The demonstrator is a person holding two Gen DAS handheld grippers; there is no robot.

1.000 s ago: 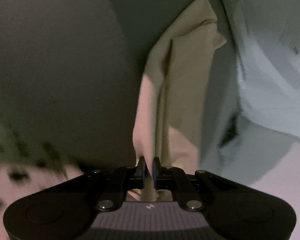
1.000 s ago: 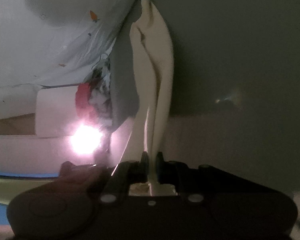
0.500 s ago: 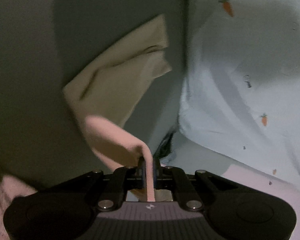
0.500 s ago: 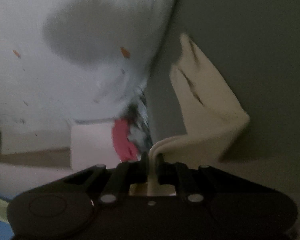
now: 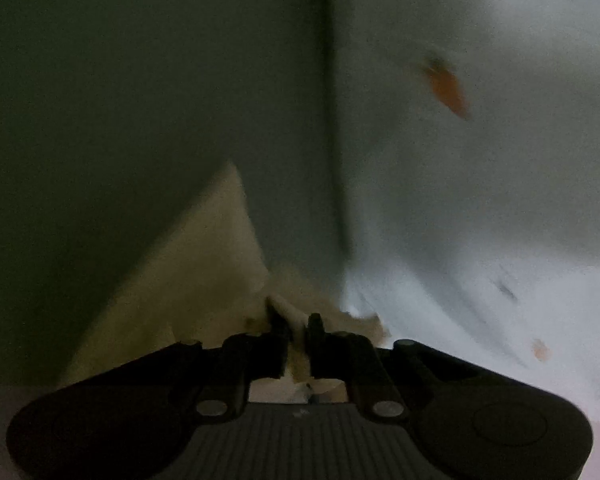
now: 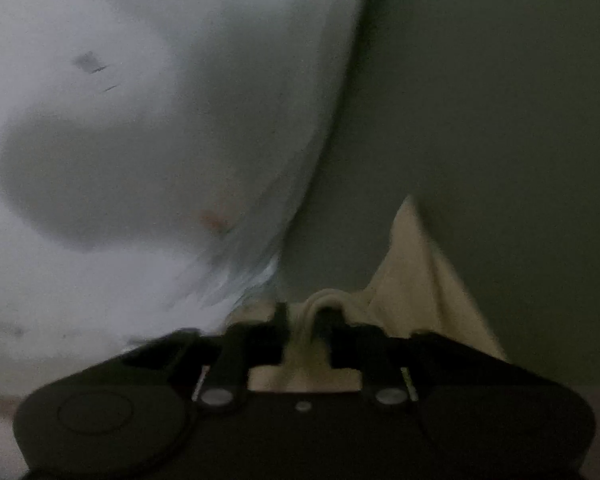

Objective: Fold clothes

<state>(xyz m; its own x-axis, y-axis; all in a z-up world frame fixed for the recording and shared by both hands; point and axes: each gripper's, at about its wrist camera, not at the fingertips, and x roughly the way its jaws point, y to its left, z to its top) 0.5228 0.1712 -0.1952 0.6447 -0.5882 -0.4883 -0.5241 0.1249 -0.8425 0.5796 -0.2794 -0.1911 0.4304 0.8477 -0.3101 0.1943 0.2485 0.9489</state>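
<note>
- A grey-green surface fills the left half of the left wrist view and the right half of the right wrist view; whether it is a bed or a table, I cannot tell in the dim, blurred light.
- A pale sheet printed with small orange carrots borders it, on the right in the left view and on the left in the right view, where a dark rounded shadow lies across it.
- The cream garment lies on the grey-green surface, spreading as a flat wedge just ahead of both claws.
- The left claw is narrow and opening; a bunched edge of the cream garment sits between its fingers, with the grip slackening.
- The right claw is opening wider; a looped fold of the garment stands in the gap, free of the pads.
</note>
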